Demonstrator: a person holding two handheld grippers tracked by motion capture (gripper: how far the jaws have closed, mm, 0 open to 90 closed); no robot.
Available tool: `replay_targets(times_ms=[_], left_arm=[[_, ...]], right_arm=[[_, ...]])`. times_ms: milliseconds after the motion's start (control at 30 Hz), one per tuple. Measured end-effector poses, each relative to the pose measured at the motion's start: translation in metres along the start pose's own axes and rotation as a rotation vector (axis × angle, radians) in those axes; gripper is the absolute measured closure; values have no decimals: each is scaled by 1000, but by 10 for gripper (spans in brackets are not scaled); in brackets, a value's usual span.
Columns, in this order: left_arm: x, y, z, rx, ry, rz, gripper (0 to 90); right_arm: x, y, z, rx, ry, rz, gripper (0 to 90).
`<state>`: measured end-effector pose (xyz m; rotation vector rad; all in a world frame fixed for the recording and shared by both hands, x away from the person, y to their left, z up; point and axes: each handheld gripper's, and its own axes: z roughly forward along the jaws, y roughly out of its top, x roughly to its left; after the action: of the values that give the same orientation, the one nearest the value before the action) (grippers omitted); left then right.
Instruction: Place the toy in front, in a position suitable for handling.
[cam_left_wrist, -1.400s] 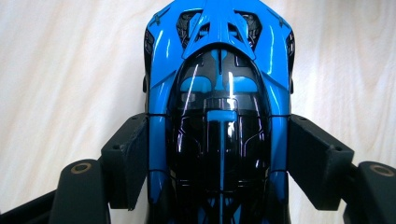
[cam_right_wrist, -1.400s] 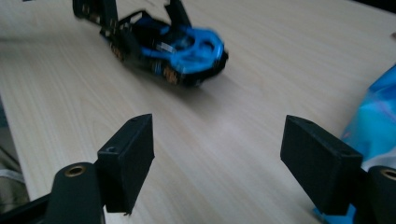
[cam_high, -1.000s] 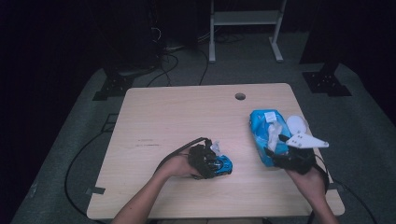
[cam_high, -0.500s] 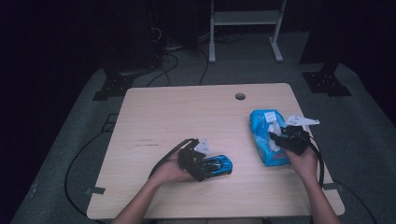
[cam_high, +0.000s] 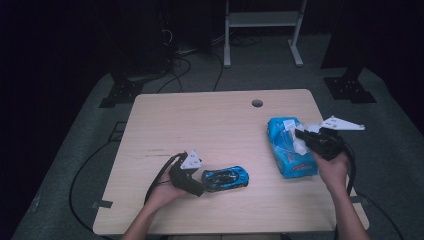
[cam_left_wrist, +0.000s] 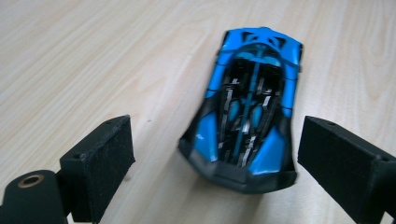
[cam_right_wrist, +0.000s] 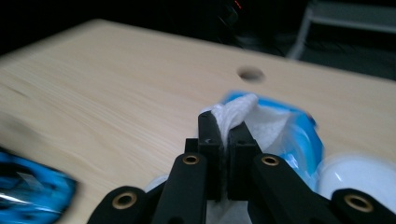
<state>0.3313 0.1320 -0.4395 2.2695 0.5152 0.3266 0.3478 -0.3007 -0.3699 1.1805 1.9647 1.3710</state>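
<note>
Table (cam_high: 200, 120) is light wood-grain laminate with rounded corners and a round cable hole (cam_high: 257, 103) near the far edge; faint dark scuffs left of centre. Room is dark: grey carpet, black cables (cam_high: 180, 55) trailing on the floor beyond the table, white metal frame legs (cam_high: 260, 30) at the back, black stand bases (cam_high: 122, 92) at both far corners. Left gripper (cam_left_wrist: 212, 158) sits low at the near-left of the table, jaws spread wide, blue toy car (cam_left_wrist: 247, 112) on the tabletop between them, touching neither pad. Right gripper (cam_right_wrist: 224, 140) is clamped on a white wipe (cam_right_wrist: 233, 109) sticking out of the blue wipe pack (cam_high: 290, 147), which lies at the table's right side.
</note>
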Motion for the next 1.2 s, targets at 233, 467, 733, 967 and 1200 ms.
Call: replay_targets(times_ms=[233,467,733,967,1200], left_arm=[[-2,-2,4,9,-5,10,100],[-9,1,11,20,-38,37,100],[-9,0,21,34,-76,42,103],[-11,0,23,56,-81,53,166],[-9,-1,24,67,-89,47,192]], right_arm=[[61,7,-30,12,239,-86,860],[107,-15,-2,140,501,-74,859],[113,-37,74,409,586,-35,841],[120,-46,98,445,446,-127,702],[148,-51,98,325,370,-285,647]])
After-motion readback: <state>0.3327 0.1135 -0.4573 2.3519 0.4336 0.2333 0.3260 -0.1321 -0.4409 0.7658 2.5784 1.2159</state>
